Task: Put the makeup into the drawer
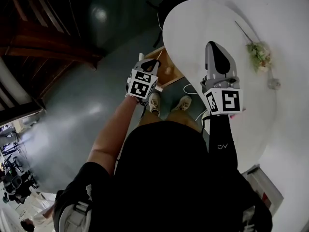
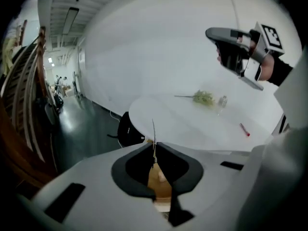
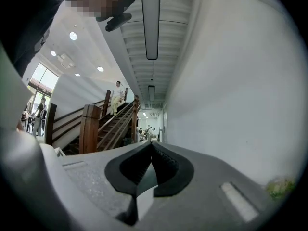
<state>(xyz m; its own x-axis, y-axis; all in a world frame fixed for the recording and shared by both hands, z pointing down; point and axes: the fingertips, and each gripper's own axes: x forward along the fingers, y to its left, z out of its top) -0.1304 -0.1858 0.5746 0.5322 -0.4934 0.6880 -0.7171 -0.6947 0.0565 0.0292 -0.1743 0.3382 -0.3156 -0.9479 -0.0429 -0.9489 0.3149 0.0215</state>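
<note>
Left gripper view — red makeup stick (image 2: 245,130) on table (image 2: 192,124), well beyond clenched, empty left claw (image 2: 155,146)

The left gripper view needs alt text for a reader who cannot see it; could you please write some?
The left gripper, fingers together, points across a white oval table. On the table lie a flower sprig, a small glass bottle and a red stick. The right gripper is held above them at upper right.

Bare left arm (image 1: 112,132) angled downward, left tongs (image 1: 151,65) shut and empty, sleeved right arm (image 1: 223,141) held forward, right tongs (image 1: 215,46) shut, pointing level
</note>
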